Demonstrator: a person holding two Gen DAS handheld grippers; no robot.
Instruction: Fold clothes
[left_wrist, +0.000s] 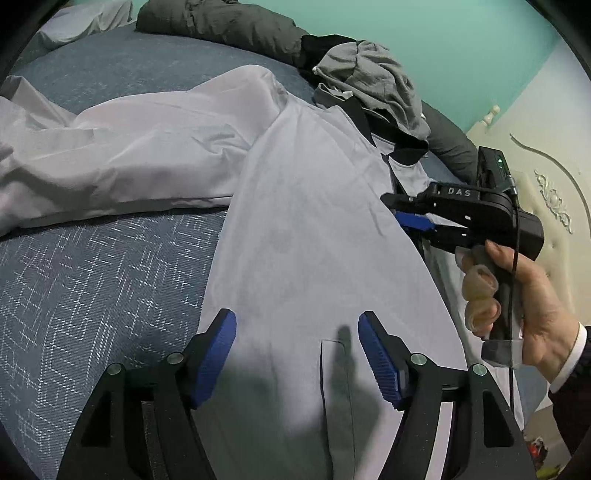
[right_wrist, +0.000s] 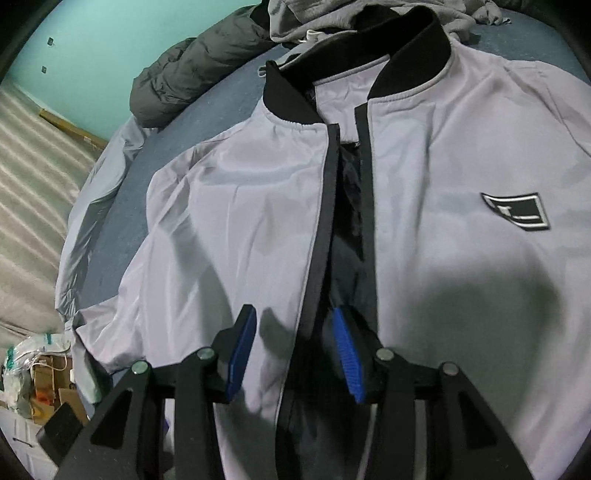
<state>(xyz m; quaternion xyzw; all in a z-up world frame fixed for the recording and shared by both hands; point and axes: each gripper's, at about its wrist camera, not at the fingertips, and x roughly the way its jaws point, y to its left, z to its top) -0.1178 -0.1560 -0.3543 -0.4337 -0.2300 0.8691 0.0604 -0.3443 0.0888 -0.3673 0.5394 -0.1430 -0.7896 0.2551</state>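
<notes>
Both tongs gape, holding nothing: the left tongs (left_wrist: 297, 356) hang over the jacket (right_wrist: 443, 177) panel by its pocket, the right tongs (right_wrist: 293, 356) straddle the black placket. The jacket lies face up, unzipped, on the bed (left_wrist: 92, 277). Slippery cloth could slide or bunch; one jaw might catch only the lining. The hem is cut off; a far sleeve (left_wrist: 122, 147) lies rumpled, near a heap (left_wrist: 373, 81).

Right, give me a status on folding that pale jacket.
Done: the pale jacket lies spread front-up on the bed, zipper open. In hand: both claws hover open over it, the right claw straddling the zipper edge, the left claw above a front panel. Left: no fold made yet; the grey clothes wait behind.
</notes>
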